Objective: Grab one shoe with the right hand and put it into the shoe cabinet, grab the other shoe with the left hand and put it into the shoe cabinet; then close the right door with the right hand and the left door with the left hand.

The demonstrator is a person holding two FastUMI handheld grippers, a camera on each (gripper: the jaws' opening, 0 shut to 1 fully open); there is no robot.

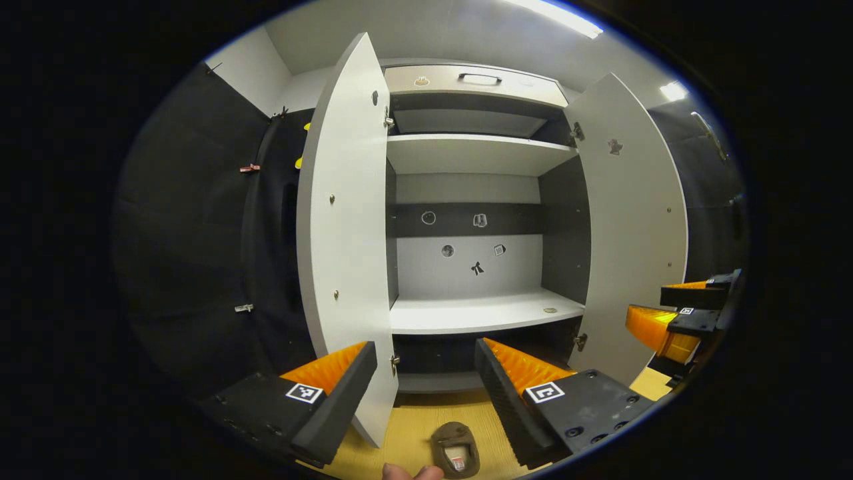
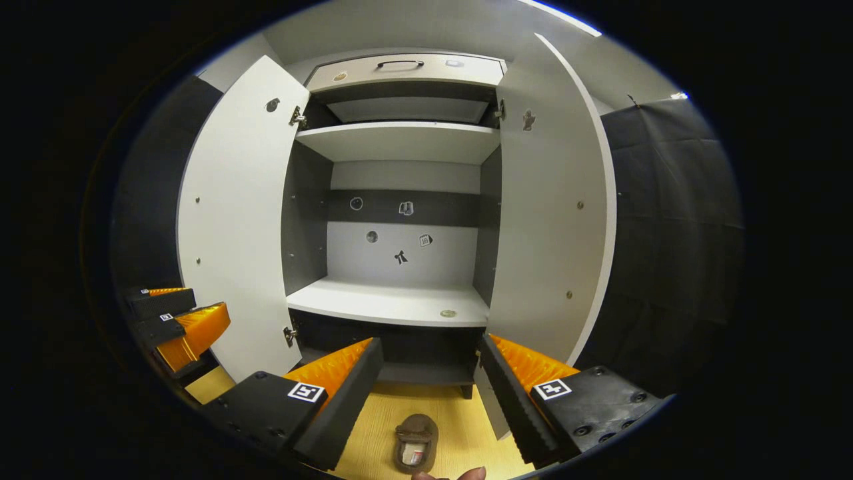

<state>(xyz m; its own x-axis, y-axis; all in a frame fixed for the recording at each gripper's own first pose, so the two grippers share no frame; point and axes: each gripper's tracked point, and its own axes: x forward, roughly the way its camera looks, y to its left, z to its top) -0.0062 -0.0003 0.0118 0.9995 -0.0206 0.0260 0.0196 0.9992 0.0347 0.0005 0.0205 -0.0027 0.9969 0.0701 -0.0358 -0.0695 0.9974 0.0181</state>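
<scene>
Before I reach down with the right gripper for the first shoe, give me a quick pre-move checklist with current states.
1. Right gripper open, nothing between its fingers: ok.
2. Left gripper open and free: ok.
3. Left door and right door of the shoe cabinet swung open: ok.
4. Middle shelf free for shoes, one small round thing near its front: ok.
5. Shoe on the floor below the right gripper: ok.
6. Second shoe's place: cannot tell.
</scene>
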